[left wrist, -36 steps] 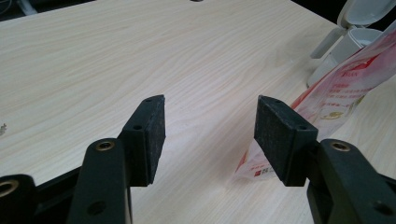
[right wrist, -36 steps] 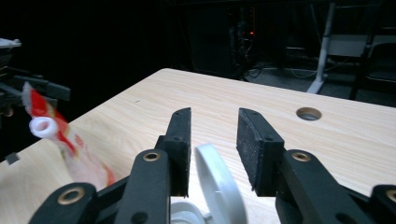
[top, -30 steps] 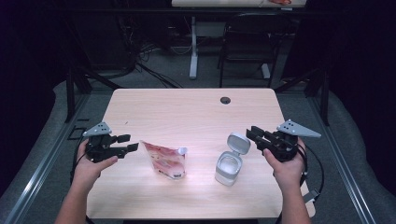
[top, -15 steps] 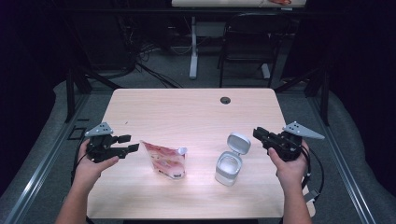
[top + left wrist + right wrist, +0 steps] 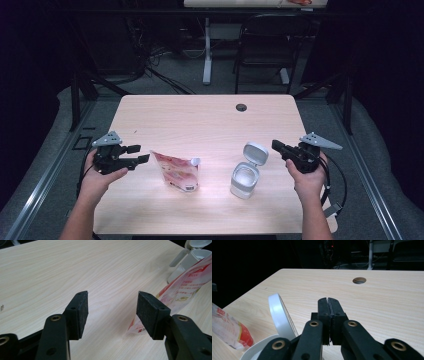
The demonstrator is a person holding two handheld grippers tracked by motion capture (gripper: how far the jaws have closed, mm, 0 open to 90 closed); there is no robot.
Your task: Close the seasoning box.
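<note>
Centrally on the pale wooden worktop (image 5: 200,115) lies the red-and-white spouted refill pouch (image 5: 176,171), spout toward the white flip-lid container (image 5: 247,172). Its long axis slants toward the left tongs (image 5: 139,154), spread empty just beside it. Right tongs (image 5: 276,146), pressed together on nothing after just closing, sit beyond the container.

Pouch (image 5: 179,171) left of open container (image 5: 246,177) on table (image 5: 200,120), near front edge

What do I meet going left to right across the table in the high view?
left gripper → red-and-white pouch → white container with its lid flipped open → right gripper
</note>
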